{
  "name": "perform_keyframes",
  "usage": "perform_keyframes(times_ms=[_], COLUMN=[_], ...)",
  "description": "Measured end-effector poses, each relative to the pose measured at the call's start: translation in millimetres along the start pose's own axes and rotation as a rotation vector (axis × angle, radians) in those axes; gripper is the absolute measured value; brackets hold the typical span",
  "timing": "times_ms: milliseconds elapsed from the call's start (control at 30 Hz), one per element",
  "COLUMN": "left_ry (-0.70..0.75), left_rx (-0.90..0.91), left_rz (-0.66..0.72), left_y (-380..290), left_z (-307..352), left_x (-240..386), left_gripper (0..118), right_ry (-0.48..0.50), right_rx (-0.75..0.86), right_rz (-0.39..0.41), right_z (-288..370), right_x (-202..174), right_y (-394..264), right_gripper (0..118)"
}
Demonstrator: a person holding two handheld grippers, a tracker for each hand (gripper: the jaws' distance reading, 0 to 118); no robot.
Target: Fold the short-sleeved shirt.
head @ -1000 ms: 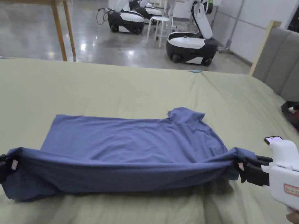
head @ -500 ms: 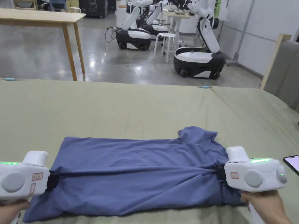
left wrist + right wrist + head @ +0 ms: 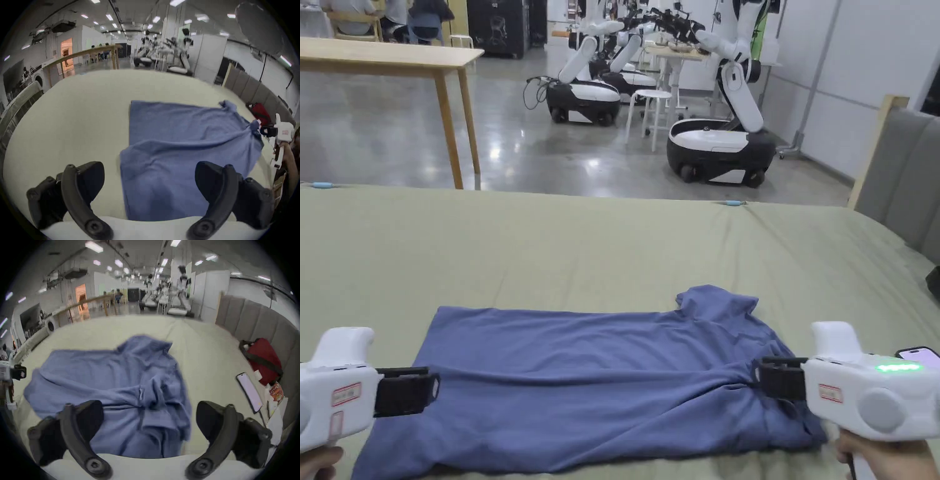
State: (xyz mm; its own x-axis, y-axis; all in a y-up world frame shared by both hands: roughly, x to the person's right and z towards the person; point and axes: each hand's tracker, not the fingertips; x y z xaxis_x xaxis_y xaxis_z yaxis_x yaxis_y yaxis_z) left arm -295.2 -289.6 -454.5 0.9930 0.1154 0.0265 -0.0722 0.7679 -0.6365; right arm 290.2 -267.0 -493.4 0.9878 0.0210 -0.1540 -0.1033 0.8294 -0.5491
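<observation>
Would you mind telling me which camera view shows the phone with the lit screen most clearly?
The right gripper view: the phone with the lit screen lies in full on the pale green sheet, beside the red bag. The head view catches just a corner behind the right gripper.

Blue short-sleeved shirt [image 3: 600, 387], folded lengthwise, flat and rumpled on green bedsheet [image 3: 612, 250]

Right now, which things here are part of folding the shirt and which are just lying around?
Part of the job:
blue shirt, lying on the bed sheet
left gripper, jaws open
right gripper, jaws open

Just lying about:
phone
red bag
snack packet
</observation>
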Motion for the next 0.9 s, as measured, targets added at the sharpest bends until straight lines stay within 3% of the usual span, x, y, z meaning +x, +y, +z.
perform_keyframes(times_ms=[167, 233, 267, 333, 367, 500, 600, 700, 733, 767, 800, 833, 900], left_ry=[-0.009, -0.041, -0.049, -0.094, -0.092, -0.093, -0.009, -0.014, -0.008, 0.009, 0.033, 0.055, 0.023], left_rx=[0.198, 0.250, 0.279, 0.246, 0.240, 0.186, 0.136, 0.178, 0.177, 0.158, 0.118, 0.052, 0.010], left_rz=[-0.027, -0.004, 0.015, 0.012, 0.046, 0.068, 0.037, 0.055, 0.055, 0.049, 0.034, 0.048, 0.076], left_y=[-38, -65, -80, -102, -115, -138, -126, -108, -101, -93, -82, -76, -66], left_z=[128, 162, 178, 187, 192, 198, 185, 163, 152, 139, 120, 105, 75], left_x=[22, 27, 29, 30, 36, 37, 35, 23, 20, 15, 8, 9, 0], left_gripper=[113, 103, 88, 0, 0, 0, 0, 4, 20, 54, 109, 117, 106], right_ry=[0.045, 0.074, 0.073, 0.051, 0.037, 0.080, 0.089, 0.103, 0.107, 0.112, 0.114, 0.115, 0.127], right_rx=[0.168, 0.196, 0.211, 0.221, 0.217, 0.205, 0.215, 0.224, 0.224, 0.220, 0.220, 0.220, 0.208], right_rz=[-0.015, -0.025, -0.025, -0.020, -0.016, -0.026, -0.033, -0.044, -0.045, -0.040, -0.036, -0.035, -0.029], right_z=[136, 169, 186, 204, 210, 223, 227, 231, 233, 233, 233, 233, 233], right_x=[-8, -11, -15, -23, -27, -32, -31, -32, -32, -34, -35, -35, -41], right_y=[-31, -48, -58, -74, -79, -85, -80, -75, -75, -75, -76, -77, -77], right_gripper=[114, 108, 92, 8, 0, 0, 0, 0, 0, 0, 0, 0, 0])
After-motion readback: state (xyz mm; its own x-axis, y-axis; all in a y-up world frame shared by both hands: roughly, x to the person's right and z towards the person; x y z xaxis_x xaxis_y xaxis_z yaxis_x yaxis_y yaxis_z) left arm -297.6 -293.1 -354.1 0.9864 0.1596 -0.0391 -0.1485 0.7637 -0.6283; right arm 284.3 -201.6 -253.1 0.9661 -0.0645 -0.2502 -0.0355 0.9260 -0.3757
